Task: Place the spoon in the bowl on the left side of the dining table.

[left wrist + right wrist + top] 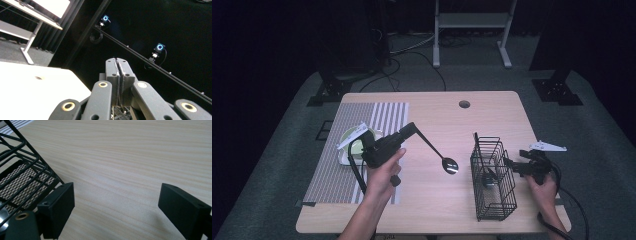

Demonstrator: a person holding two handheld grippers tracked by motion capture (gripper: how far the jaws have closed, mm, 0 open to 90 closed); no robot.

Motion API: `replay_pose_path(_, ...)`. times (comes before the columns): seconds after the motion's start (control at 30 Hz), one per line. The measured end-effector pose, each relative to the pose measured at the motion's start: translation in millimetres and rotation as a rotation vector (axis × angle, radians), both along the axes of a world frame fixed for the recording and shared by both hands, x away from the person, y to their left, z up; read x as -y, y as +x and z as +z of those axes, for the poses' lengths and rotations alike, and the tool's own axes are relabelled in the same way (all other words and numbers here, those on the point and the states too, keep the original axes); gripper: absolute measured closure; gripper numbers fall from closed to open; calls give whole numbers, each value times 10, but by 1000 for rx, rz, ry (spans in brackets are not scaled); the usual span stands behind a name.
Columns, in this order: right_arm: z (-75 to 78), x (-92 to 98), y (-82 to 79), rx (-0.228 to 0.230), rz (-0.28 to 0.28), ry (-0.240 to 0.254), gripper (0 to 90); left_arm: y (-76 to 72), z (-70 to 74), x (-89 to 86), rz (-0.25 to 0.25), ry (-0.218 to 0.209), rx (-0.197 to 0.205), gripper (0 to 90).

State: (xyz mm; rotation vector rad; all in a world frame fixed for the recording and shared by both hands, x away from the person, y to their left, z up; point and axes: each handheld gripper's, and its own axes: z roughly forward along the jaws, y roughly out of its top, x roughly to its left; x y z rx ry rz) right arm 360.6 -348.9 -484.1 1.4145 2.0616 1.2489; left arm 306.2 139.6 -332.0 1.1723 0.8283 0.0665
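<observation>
two hand-held grippers: our left (412, 129) clamps a spoon (438, 152), seemingly bound for the wire basket (493, 180); our right (117, 207) gapes wide beside it.

The bench (432, 200) lies bare between the striped mat (362, 150) and the wire basket (493, 177), save for a spoon (439, 152) slanting across that gap. The far edge past the hole (464, 104) is open. The basket crowds the right gripper (512, 165).
</observation>
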Motion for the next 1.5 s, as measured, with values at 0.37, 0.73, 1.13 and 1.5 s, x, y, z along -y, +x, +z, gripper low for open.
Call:
replay_pose_path(0.37, 0, 0, 1, 0, -1, -1, 126, 31, -38, -131, 45, -1, -13, 890)
replay_pose_path(0.73, 0, 0, 1, -2, -2, 0, 126, 73, -66, -287, 94, 6, -33, 889)
replay_pose_path(1.13, -1, 0, 3, -3, -2, -1, 126, 100, -67, -459, 148, 2, -41, 889)
replay_pose_path(1.5, -2, 2, 5, -6, -6, 2, 126, 116, -71, -576, 189, 0, -48, 889)
